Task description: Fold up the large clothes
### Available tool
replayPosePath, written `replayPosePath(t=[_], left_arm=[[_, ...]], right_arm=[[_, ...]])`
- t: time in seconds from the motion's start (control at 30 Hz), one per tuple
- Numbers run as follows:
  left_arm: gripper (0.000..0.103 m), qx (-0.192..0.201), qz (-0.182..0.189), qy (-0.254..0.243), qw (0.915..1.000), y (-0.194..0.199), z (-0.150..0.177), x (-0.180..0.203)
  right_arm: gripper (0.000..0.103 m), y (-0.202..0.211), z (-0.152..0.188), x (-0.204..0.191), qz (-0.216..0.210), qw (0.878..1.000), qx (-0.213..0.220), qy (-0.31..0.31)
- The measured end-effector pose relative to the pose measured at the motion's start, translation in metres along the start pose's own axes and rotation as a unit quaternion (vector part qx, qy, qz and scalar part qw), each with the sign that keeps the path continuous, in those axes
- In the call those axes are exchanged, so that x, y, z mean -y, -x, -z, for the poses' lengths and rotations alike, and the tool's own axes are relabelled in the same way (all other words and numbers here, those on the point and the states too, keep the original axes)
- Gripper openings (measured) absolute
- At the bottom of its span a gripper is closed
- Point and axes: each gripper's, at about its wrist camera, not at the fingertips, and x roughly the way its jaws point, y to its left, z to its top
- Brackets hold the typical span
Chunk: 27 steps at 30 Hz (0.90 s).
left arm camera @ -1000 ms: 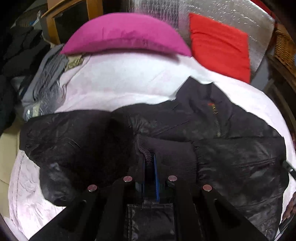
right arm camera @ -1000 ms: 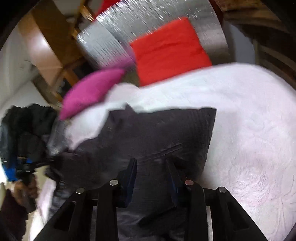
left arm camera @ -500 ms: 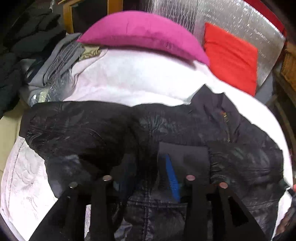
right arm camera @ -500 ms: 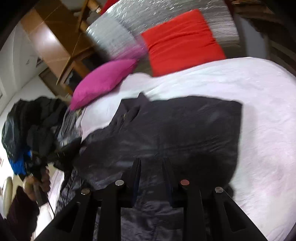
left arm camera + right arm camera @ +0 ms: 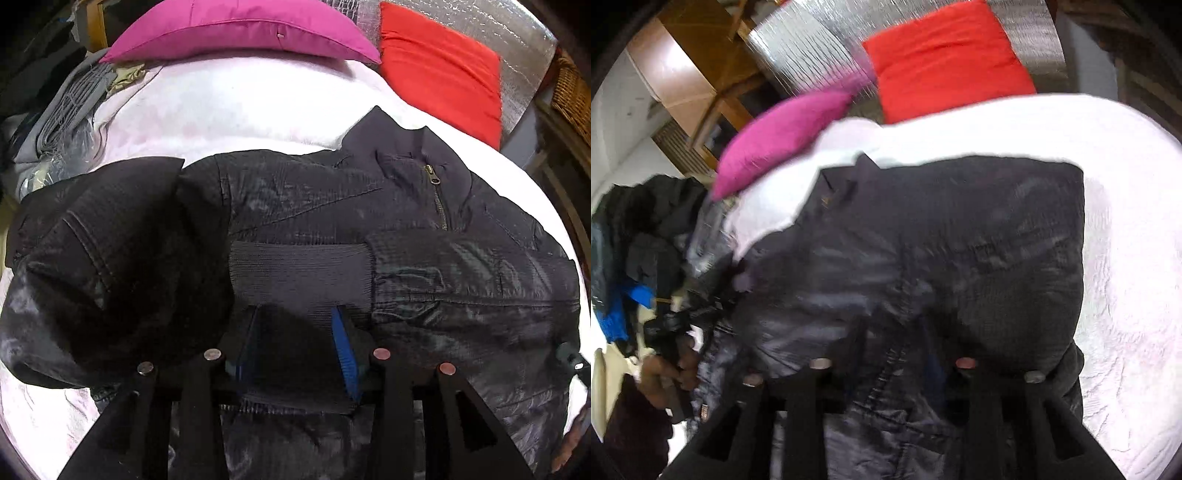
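Note:
A black padded jacket [image 5: 406, 206] lies front-up on the white bed [image 5: 221, 103], collar and zip toward the pillows. One sleeve is folded across its chest, and the ribbed cuff [image 5: 299, 273] lies flat at the middle. My left gripper [image 5: 295, 343] hovers open just over the cuff's near edge, its blue pads apart and not pressing. In the right wrist view the jacket [image 5: 960, 229] fills the middle. My right gripper [image 5: 895, 347] sits low over its hem, jaws opening, with a seam of the fabric loose between the blurred fingers. A hand [image 5: 665, 376] holds the left gripper at the far left.
A magenta pillow [image 5: 240, 29] and a red cushion [image 5: 439, 66] lean on a silver foil panel [image 5: 517, 37] at the bed's head. Grey folded clothes [image 5: 66, 107] lie on the bed's left side. Dark clothes [image 5: 639, 229] are heaped beyond that. A wicker basket [image 5: 572, 92] stands at the right.
My left gripper has opened and let go of the ribbed cuff, which now lies flat on the jacket's chest; the gripper has sunk closer. My right gripper has slid across the jacket and widened.

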Motion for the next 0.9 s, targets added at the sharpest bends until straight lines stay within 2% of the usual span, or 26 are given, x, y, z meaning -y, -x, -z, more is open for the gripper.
replayPosePath(t=[0.07,0.1,0.13,0.2,0.23,0.3,0.37,0.47,0.5,0.6,0.67,0.77,0.83,0.9], left_arm=[[0.041,-0.001,0.007,-0.005,1.0,0.008,0.0,-0.001],[0.041,0.003,0.018,-0.005,0.9998,0.015,0.0,-0.003],[0.041,0.008,0.03,-0.003,0.9995,0.024,0.0,-0.008],[0.043,0.025,0.05,0.008,0.9984,0.046,0.0,-0.024],[0.045,0.036,0.053,0.017,0.9978,0.059,0.0,-0.036],[0.05,0.054,0.048,0.031,0.9969,0.078,0.001,-0.057],[0.05,0.069,0.036,0.045,0.996,0.098,0.005,-0.084],[0.054,0.08,0.009,0.063,0.9948,0.118,0.012,-0.123],[0.057,0.082,-0.004,0.072,0.994,0.123,0.015,-0.138],[0.059,0.086,-0.033,0.114,0.9892,0.134,0.022,-0.183],[0.06,0.082,-0.045,0.146,0.9849,0.136,0.028,-0.212],[0.063,0.071,-0.052,0.188,0.9782,0.129,0.033,-0.24],[0.065,0.063,-0.046,0.216,0.9733,0.124,0.037,-0.252],[0.071,0.052,-0.037,0.243,0.968,0.112,0.04,-0.257]], right_arm=[[0.04,-0.002,0.003,-0.003,0.013,1.0,0.004,0.013],[0.045,-0.002,0.001,-0.007,0.016,1.0,0.002,0.017],[0.056,0.002,-0.001,-0.01,0.009,1.0,0.001,0.015],[0.066,0.016,-0.002,-0.014,-0.01,0.999,0.033,0.005],[0.073,0.02,-0.001,-0.017,-0.011,0.999,0.047,0.007],[0.081,0.018,0.001,-0.024,-0.005,0.998,0.052,0.017],[0.08,-0.003,0.007,-0.025,0.027,0.999,0.023,0.033],[0.079,-0.011,0.012,-0.043,0.085,0.992,0.026,0.085],[0.079,-0.01,0.012,-0.047,0.087,0.992,0.029,0.089],[0.078,0.007,0.011,-0.06,0.05,0.992,0.069,0.092],[0.078,0.008,0.012,-0.069,0.064,0.989,0.079,0.106],[0.078,-0.027,0.018,-0.063,0.072,0.992,0.0,0.1],[0.078,-0.028,0.024,-0.066,0.084,0.989,0.013,0.118],[0.078,-0.017,0.021,-0.075,0.071,0.99,0.026,0.121]])
